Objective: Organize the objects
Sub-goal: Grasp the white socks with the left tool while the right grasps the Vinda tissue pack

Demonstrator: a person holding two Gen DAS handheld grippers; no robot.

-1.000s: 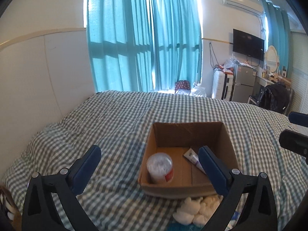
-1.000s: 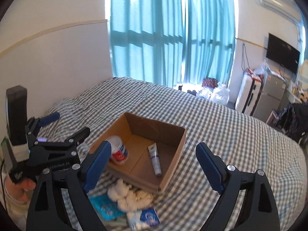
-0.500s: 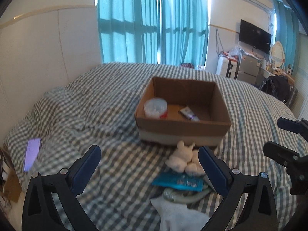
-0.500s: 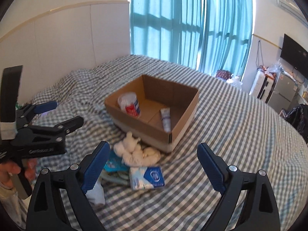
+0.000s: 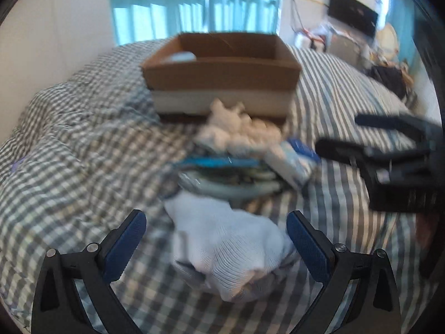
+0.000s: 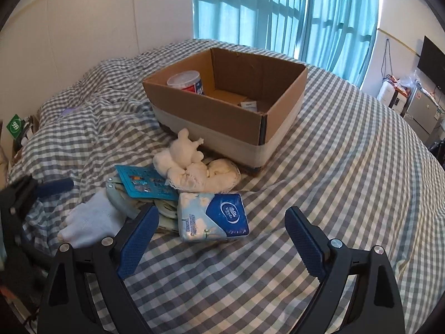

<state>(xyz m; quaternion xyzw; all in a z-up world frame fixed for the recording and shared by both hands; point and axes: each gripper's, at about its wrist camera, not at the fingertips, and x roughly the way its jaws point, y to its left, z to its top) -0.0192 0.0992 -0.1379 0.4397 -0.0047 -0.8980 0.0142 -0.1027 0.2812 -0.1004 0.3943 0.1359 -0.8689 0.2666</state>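
A brown cardboard box (image 6: 211, 111) stands on the checked bed, with a white tub (image 6: 185, 80) and a tube (image 6: 249, 105) inside. In front of it lies a pile: a white plush toy (image 6: 192, 167), a blue card pack (image 6: 144, 185), a blue tissue pack (image 6: 212, 217) and a white glove (image 6: 89, 221). My left gripper (image 5: 215, 242) is open, its jaws either side of the white glove (image 5: 228, 247). My right gripper (image 6: 218, 240) is open just in front of the tissue pack. The left wrist view is blurred; the box (image 5: 222, 66) shows behind the pile.
The checked bedspread (image 6: 333, 181) is rumpled at the left. The right gripper (image 5: 395, 153) shows at the right of the left wrist view, and the left gripper (image 6: 25, 203) at the left of the right wrist view. Curtains, a wall and furniture lie beyond the bed.
Both grippers have dropped and moved in toward the pile in front of the box. The left gripper now brackets the white glove; the right one is close to the tissue pack.
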